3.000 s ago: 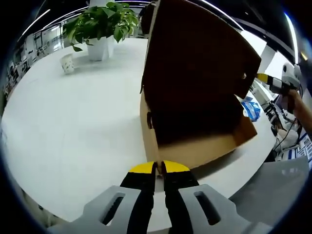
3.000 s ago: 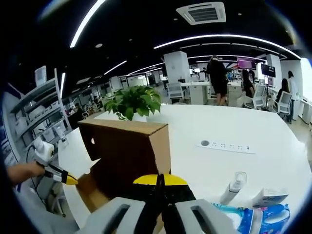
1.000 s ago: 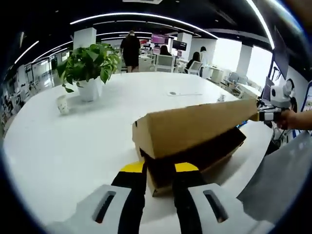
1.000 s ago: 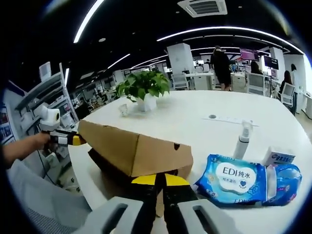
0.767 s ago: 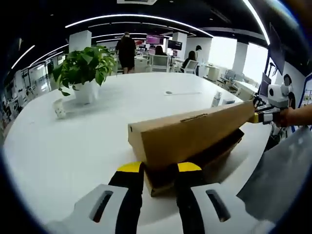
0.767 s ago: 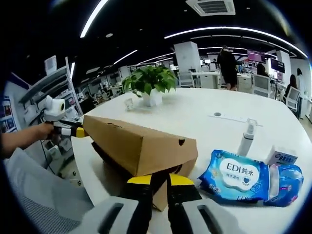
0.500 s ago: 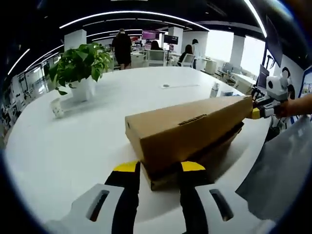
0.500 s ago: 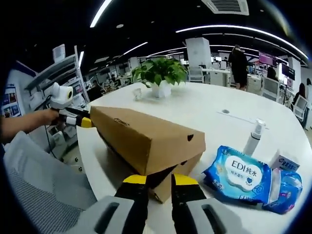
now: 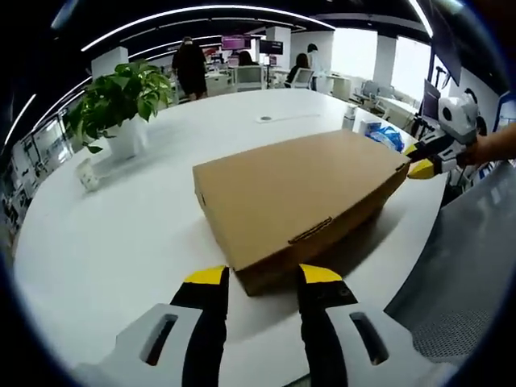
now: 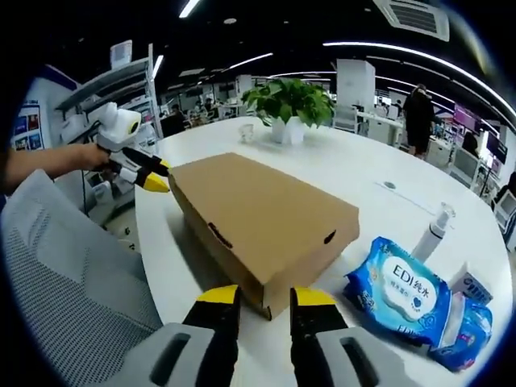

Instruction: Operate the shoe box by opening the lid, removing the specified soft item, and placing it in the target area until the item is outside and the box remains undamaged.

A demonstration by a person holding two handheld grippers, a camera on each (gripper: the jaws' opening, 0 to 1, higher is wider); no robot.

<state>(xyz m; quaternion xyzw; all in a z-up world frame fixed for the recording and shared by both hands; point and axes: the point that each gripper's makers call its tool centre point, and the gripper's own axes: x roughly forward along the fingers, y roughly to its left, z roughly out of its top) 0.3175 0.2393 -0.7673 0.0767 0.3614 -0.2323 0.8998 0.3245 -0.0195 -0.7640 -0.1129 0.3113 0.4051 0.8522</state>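
Cardboard shoe box (image 9: 298, 201) before parted jaws

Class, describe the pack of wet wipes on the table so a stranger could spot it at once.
Start at the big white round table and find the closed brown shoe box. Beside its end with the small hole lies the wipes pack, between the box and a slim white pump bottle. It is the soft blue pack with a white oval label reading EDI.

A potted plant (image 9: 119, 101) and a small cup (image 9: 86, 176) stand on the white table (image 9: 121, 234). A spray bottle (image 10: 431, 232) stands beside a small carton (image 10: 472, 284). People (image 9: 193, 68) stand among distant desks.
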